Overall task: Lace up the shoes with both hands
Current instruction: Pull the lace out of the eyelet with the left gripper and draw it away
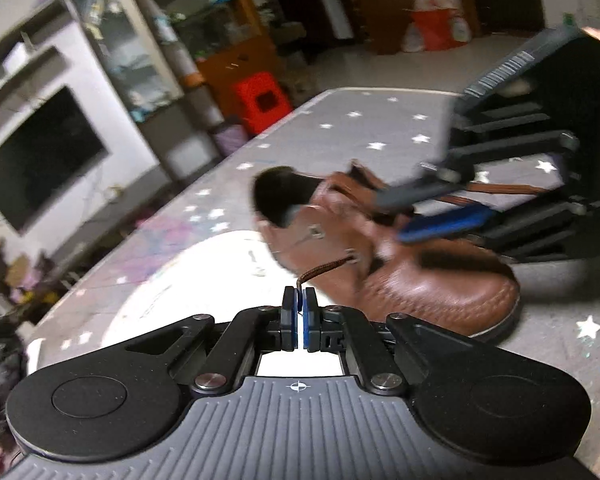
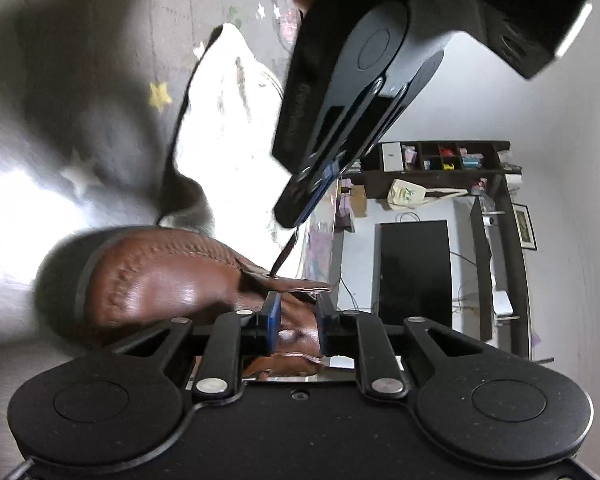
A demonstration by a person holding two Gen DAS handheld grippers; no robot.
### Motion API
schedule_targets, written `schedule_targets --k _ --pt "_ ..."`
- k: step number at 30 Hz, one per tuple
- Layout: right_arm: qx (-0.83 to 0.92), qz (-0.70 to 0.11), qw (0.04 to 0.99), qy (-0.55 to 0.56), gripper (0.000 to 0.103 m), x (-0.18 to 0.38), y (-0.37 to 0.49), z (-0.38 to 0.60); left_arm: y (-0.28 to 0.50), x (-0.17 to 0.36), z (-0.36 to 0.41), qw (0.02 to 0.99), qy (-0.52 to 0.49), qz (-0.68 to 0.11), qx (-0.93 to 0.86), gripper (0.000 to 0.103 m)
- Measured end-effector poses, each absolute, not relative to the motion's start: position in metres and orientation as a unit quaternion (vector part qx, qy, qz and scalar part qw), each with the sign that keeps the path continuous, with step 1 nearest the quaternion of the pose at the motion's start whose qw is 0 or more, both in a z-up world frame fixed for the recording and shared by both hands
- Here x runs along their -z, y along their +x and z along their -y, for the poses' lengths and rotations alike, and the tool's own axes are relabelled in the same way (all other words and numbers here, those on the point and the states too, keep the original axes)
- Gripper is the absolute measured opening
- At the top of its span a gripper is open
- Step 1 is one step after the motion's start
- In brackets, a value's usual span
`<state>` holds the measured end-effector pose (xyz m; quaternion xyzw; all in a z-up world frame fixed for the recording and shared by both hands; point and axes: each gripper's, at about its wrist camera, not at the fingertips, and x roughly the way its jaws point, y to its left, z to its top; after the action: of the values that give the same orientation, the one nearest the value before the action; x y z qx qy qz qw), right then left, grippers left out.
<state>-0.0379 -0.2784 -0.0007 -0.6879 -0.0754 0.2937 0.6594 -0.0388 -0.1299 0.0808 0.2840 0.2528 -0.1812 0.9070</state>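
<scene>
The brown leather shoe [image 1: 384, 256] lies on its side on the grey star-patterned table cover [image 1: 364, 120], its dark opening toward eleven o'clock in the left wrist view and its toe toward four o'clock.

The left gripper [image 1: 299, 300] has its fingers pressed nearly together, pinching the end of a brown shoelace [image 1: 324, 269]. The lace runs up from the pads toward one o'clock to an eyelet on the shoe's side.

The right gripper [image 1: 432, 208] reaches in from three o'clock over the shoe's tongue area; here motion blur hides how wide its fingers stand. In its own camera the right gripper's fingers stand moderately apart with the shoe's leather flap showing between them, and whether the pads touch it cannot be told.

A second stretch of lace [image 1: 500, 189] runs past the right gripper's linkage toward three o'clock. A dark television [image 1: 40, 160] stands at nine o'clock.
</scene>
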Motion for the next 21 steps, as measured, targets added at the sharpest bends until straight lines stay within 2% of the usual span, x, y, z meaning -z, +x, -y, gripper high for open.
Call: schedule_targets --k 9,17,21 --pt "-0.287 0.037 0.679 -0.675 0.019 0.012 -0.056 0.277 -0.066 -0.105 0.098 0.929 0.276 -0.229 0.088 0.002" --pt "-0.278 0.019 0.687 -0.671 0.019 0.022 -0.051 0.276 -0.072 -0.109 0.085 0.933 0.255 -0.243 0.071 0.003" --pt "-0.274 0.006 0.715 -0.643 0.019 0.014 -0.049 0.278 -0.067 -0.099 0.081 0.932 0.238 -0.265 0.072 0.009"
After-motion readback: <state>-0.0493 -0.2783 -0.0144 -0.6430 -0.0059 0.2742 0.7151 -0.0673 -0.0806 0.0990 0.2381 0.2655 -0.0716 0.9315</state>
